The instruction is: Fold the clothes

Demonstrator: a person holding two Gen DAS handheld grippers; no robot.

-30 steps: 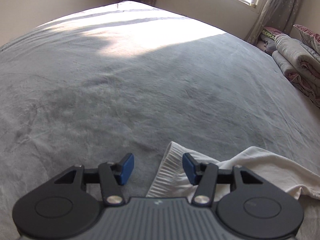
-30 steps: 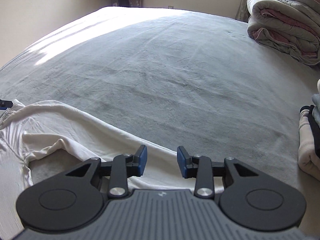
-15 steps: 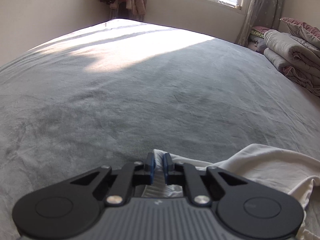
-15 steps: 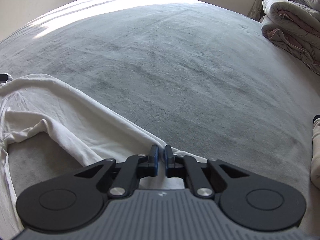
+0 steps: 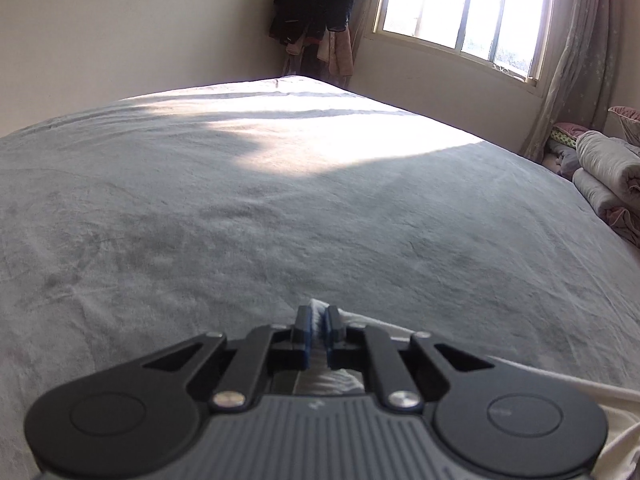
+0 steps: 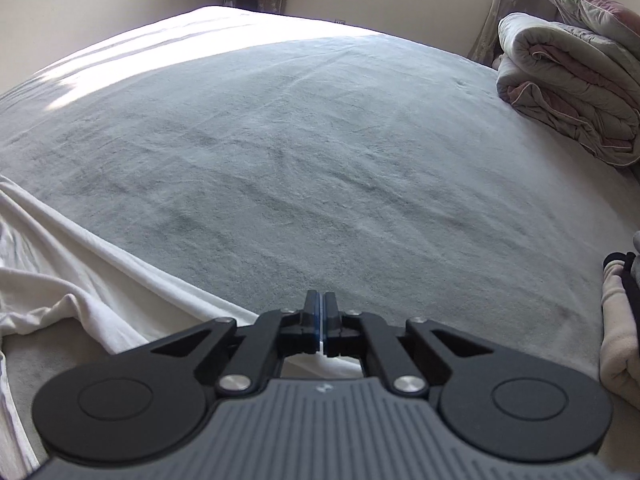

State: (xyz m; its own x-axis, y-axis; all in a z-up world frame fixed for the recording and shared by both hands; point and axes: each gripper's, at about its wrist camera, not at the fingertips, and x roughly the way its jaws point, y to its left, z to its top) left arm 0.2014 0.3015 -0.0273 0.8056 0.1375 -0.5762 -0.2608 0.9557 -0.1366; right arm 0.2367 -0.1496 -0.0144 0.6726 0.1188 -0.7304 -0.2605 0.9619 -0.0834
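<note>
A white garment (image 6: 80, 280) lies rumpled on the grey bed cover (image 6: 320, 140), spreading to the lower left in the right wrist view. My right gripper (image 6: 320, 312) is shut on its thin edge, and a white sliver shows between the blue pads. In the left wrist view my left gripper (image 5: 319, 316) pinches a bunched ribbed corner of the same garment (image 5: 620, 432), which trails off to the lower right. Its jaws are opening slightly, with the cloth still pressed between the pads. The gripper bodies hide the cloth beneath them.
Folded quilts (image 6: 568, 80) are stacked at the bed's far right, seen also as quilts (image 5: 608, 176) in the left view. A pile of clothes (image 6: 620, 340) sits at the right edge. Hanging clothes (image 5: 316, 12) and a window (image 5: 460, 12) stand beyond the bed (image 5: 280, 220).
Both grippers went from open to closed on the white garment's edge. The left view has tilted upward, so the wall and window now show.
</note>
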